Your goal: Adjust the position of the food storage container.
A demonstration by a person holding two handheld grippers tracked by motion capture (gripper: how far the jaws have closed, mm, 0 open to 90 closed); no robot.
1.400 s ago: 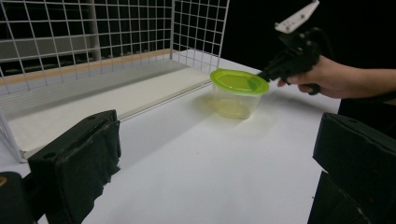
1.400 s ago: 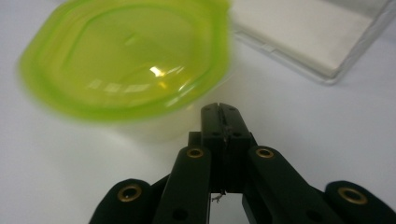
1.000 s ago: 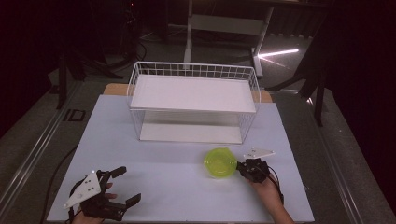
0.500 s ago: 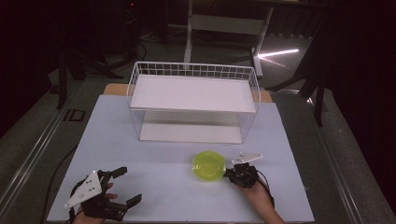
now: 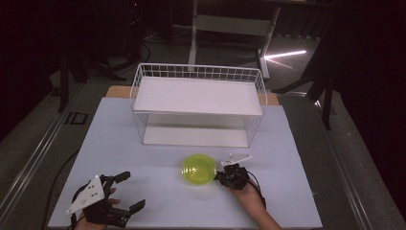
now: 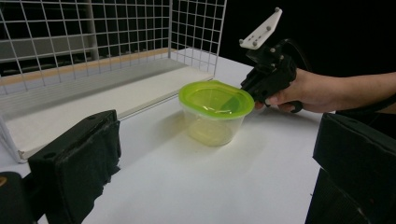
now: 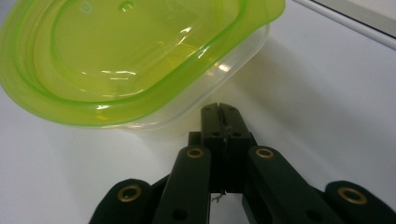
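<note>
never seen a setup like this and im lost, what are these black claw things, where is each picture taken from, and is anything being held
A person sits at a white table with a hand-held two-jaw gripper in each hand; there is no robot arm. The high view looks down from above. The other two views come from cameras riding on the grippers, looking along their black jaws.

On the table stand a white wire rack and a clear tub with a green lid. The right gripper is shut, its closed tips against the tub's side below the lid rim, pushing rather than gripping, as the right gripper view shows. The left gripper rests open near the front edge, holding nothing.
</note>
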